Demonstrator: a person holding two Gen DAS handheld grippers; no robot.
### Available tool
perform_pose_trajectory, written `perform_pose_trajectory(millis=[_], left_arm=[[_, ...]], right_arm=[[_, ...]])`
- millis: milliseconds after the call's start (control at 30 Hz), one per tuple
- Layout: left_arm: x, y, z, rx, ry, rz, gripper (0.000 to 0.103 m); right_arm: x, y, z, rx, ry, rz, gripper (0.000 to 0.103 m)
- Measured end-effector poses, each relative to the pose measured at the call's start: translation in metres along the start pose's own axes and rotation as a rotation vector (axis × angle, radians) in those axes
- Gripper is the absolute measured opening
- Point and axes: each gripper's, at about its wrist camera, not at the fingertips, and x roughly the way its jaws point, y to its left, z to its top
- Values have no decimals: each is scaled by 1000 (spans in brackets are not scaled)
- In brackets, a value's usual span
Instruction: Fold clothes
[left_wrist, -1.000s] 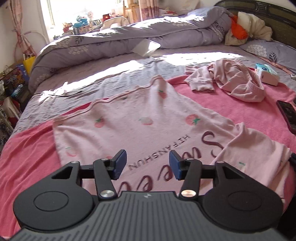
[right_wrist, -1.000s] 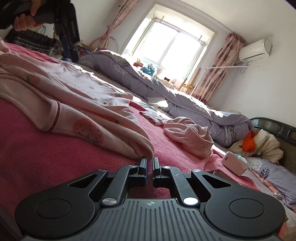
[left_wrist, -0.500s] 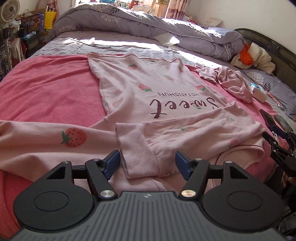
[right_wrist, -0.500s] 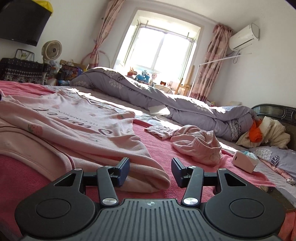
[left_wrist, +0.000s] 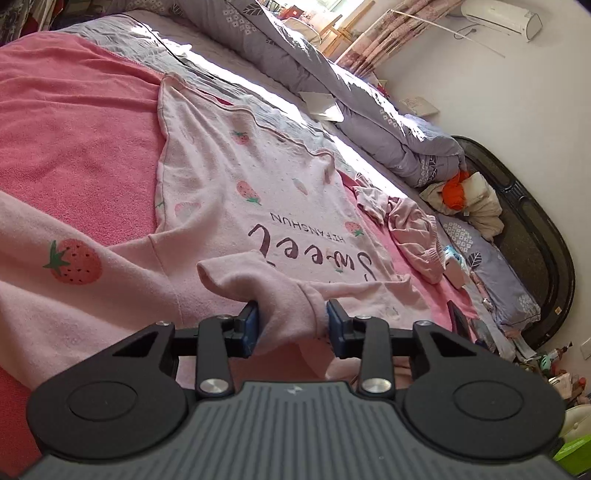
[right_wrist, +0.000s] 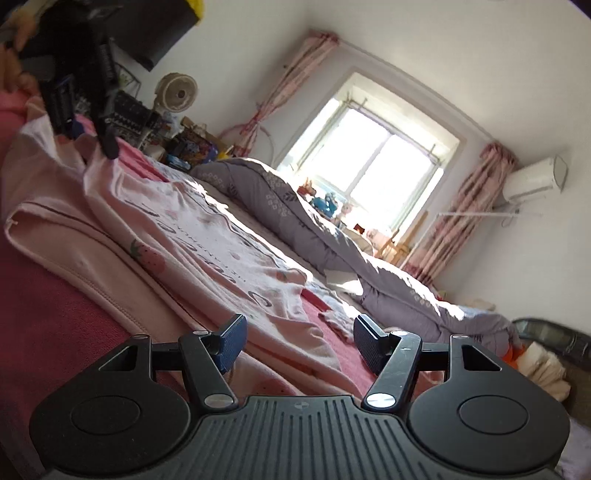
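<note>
A pink strawberry-print sweatshirt (left_wrist: 258, 192) with "Sweet" lettering lies spread on the pink blanket (left_wrist: 66, 122). One sleeve cuff (left_wrist: 280, 306) is folded over the shirt and sits between the pads of my left gripper (left_wrist: 291, 325), whose jaws stand apart around it. My right gripper (right_wrist: 297, 343) is open and empty, low over the shirt's edge (right_wrist: 280, 325). The left gripper also shows in the right wrist view (right_wrist: 74, 99), above the far side of the shirt.
A crumpled pink garment (left_wrist: 410, 229) and a tissue pack (left_wrist: 454, 266) lie beyond the shirt. A grey duvet (left_wrist: 332, 81) runs along the far side of the bed. A dark headboard (left_wrist: 535, 236) stands at the right. A phone (left_wrist: 458, 321) lies by the shirt.
My left gripper has moved in low so the folded sleeve cuff sits between its pads. My right gripper stays open and has tilted and shifted along the shirt's edge.
</note>
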Motion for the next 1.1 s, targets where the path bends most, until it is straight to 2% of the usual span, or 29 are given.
perform_pose_trajectory(millis=[67,133,300,433,567,800,933,1100], left_arm=[[-3,-8,12,-2,-37,-27,39],[-7,-20,26,17,-76,-47,39],[-14,-48,50,78,-126,-73,39],[-14,-63,61,113,-143,-77,39],[-9,-64,63,122,-147,-65,39],[2,-39,52,71,-118,15,39],[3,-26,40,54,-84,56,39],[-2,-18,39,22,-86,90,39]], right_arm=[[-2,19,11,-100,-67,26,63],[0,32,22,-139,-122,63,63],[24,37,45,-115,-144,72,61],[50,33,36,-183,-91,15,58],[62,10,2,-257,20,-52,54],[62,-50,-43,-175,209,-213,49],[61,-57,-54,-69,252,-179,44],[44,-41,-43,-79,168,-51,43]])
